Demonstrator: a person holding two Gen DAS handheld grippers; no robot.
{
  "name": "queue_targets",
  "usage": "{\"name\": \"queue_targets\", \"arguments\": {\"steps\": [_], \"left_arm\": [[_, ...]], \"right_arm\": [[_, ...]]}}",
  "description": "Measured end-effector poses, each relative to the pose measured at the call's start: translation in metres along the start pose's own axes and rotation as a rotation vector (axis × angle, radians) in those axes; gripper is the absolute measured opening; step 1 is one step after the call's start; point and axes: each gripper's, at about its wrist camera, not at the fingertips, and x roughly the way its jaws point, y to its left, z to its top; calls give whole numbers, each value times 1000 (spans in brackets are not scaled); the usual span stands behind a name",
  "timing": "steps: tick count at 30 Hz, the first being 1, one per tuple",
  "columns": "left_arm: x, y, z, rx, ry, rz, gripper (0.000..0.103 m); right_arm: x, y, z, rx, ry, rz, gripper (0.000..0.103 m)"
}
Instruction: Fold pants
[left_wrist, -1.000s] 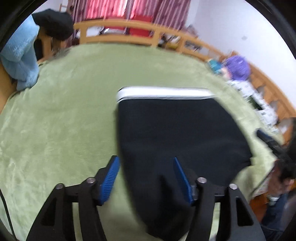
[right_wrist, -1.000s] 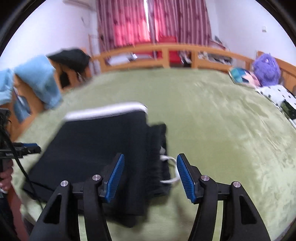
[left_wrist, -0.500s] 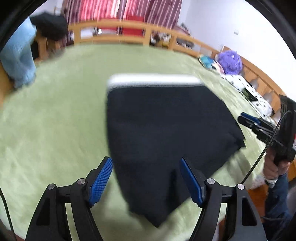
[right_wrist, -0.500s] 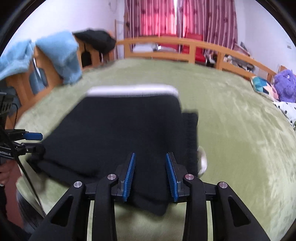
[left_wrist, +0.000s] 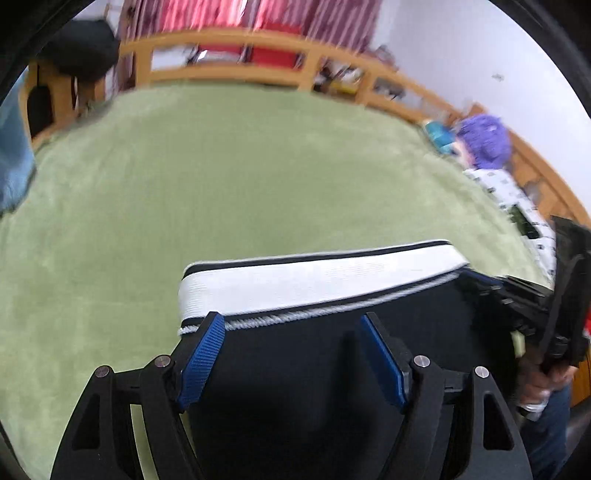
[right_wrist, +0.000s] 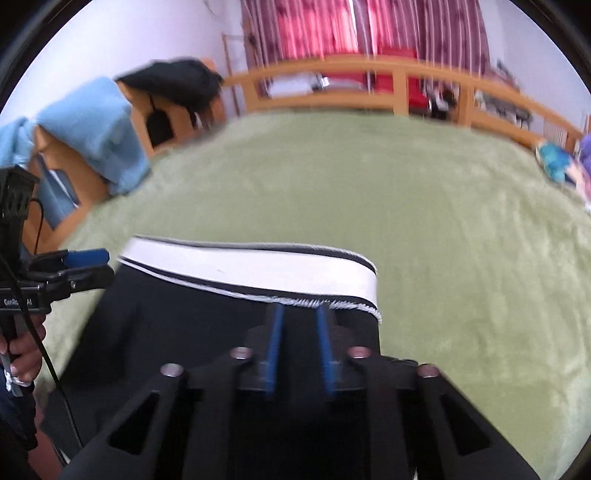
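Black pants (left_wrist: 325, 369) with a white waistband (left_wrist: 317, 280) lie on the green blanket (left_wrist: 221, 184). My left gripper (left_wrist: 291, 336) is open, its blue pads wide apart over the black cloth just below the waistband's left end. My right gripper (right_wrist: 297, 321) has its pads close together over the black cloth (right_wrist: 184, 332) just below the waistband (right_wrist: 258, 269), near its right end; whether cloth sits between them is unclear. Each gripper shows at the edge of the other's view: the right gripper (left_wrist: 517, 302) and the left gripper (right_wrist: 74, 266).
A wooden rail (right_wrist: 369, 74) rings the bed. A blue towel (right_wrist: 92, 129) and a dark garment (right_wrist: 173, 81) hang on the rail at left. A purple plush toy (left_wrist: 484, 140) and spotted cloth (left_wrist: 517, 199) lie at the right edge.
Both grippers have moved forward up the pants to just below the waistband. The right gripper's pads have closed from wide open to a narrow gap. The left gripper stays open.
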Motion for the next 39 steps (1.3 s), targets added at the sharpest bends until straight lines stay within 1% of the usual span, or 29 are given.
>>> {"name": "queue_targets", "arguments": {"steps": [1, 2, 3, 4, 5, 7, 9, 11, 12, 13, 14, 15, 17, 19, 21, 22, 23, 24, 26, 28, 29, 30, 32, 35, 37, 39], "left_arm": [[12, 5, -1, -23, 23, -18, 73], [22, 10, -1, -47, 28, -40, 73], [22, 11, -2, -49, 12, -38, 73], [21, 10, -2, -44, -5, -29, 73], [20, 7, -2, -30, -10, -13, 73], [15, 2, -5, -19, -6, 7, 72], [0, 0, -12, -11, -1, 42, 72], [-24, -2, -24, 10, -12, 49, 72], [-37, 0, -33, 20, -16, 56, 72], [-45, -1, -41, 24, -13, 68, 72], [-53, -2, -52, 24, -8, 74, 72], [-59, -4, -64, 21, 1, 64, 72], [-65, -10, -89, 15, 35, 44, 72], [-69, -13, -110, 15, 51, 60, 72], [-73, -15, -130, 28, 30, 97, 75], [-76, -14, -138, 25, 18, 98, 75], [-80, -12, -144, 11, 5, 88, 75], [-86, -7, -149, -17, -2, 63, 77], [-94, 0, -152, -56, 12, 36, 79], [-108, -1, -157, -52, 3, 53, 78], [-117, -4, -159, -37, -10, 78, 78], [-127, -7, -162, -20, -27, 108, 76], [-143, -13, -168, -5, -55, 131, 76], [-165, -20, -174, 0, -95, 107, 76], [-180, -26, -178, -2, -124, 92, 76], [-195, -33, -181, 7, -155, 84, 76]], "right_arm": [[6, -8, -1, 29, 10, 26, 0], [9, -15, -1, 54, 20, 46, 0], [11, -19, -1, 72, 24, 52, 0], [11, -19, -2, 58, 20, 40, 0], [12, -15, -2, 34, 14, -2, 0], [9, -9, -5, 9, 2, -39, 0], [-2, -6, -7, 11, -10, -60, 0], [-19, -7, -10, 32, -37, -76, 0], [-34, -3, -14, 34, -67, -96, 5], [-46, -1, -19, 29, -89, -118, 25], [-57, 2, -24, 20, -109, -124, 38], [-72, 5, -36, 5, -141, -106, 57], [-92, 12, -56, -16, -160, -83, 58], [-105, 19, -81, -36, -156, -73, 58], [-110, 21, -101, -37, -141, -76, 58], [-108, 21, -112, -32, -116, -81, 58], [-103, 18, -122, -30, -86, -105, 57], [-97, 13, -132, -19, -74, -124, 53], [-102, 3, -142, 44, -94, -97, 53], [-112, 0, -144, 97, -92, -104, 53], [-122, 3, -144, 119, -105, -123, 53], [-128, 6, -146, 122, -118, -151, 50], [-140, 16, -150, 123, -128, -206, 49], [-159, 27, -158, 161, -138, -206, 49], [-176, 36, -165, 181, -154, -240, 49], [-195, 43, -170, 193, -169, -246, 49]]}}
